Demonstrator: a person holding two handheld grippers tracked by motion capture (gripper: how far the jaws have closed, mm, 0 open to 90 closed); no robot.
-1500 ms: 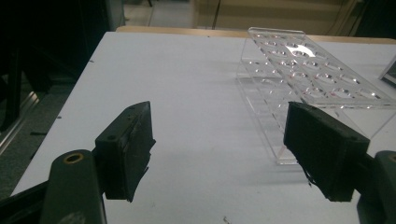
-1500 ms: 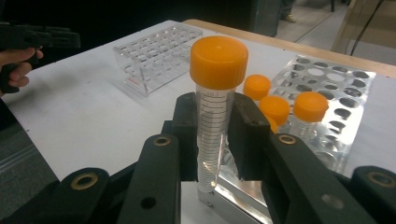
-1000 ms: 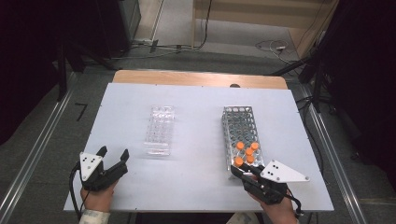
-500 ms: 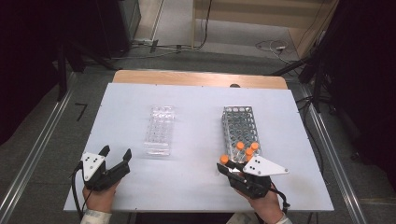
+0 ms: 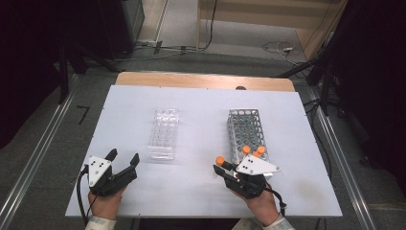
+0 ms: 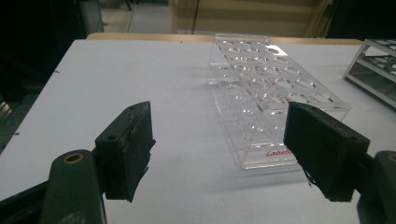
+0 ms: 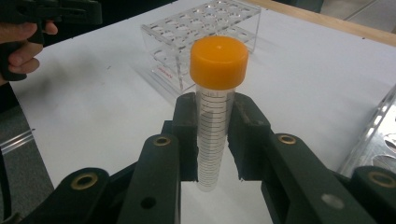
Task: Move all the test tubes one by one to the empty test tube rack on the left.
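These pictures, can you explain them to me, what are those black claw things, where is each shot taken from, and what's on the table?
The claws are hand-held tools: a person holds a two-jaw gripper in each hand. The high view looks down on the white table from above the person's side. The other two pictures come from small cameras riding on each gripper, looking along its black jaws. On the table stand a clear rack with empty holes and a metal rack holding a few orange-capped tubes. The left gripper is open and holds nothing; its camera looks at the clear rack. The right gripper is shut on one tube with an orange cap, held upright between the two racks.
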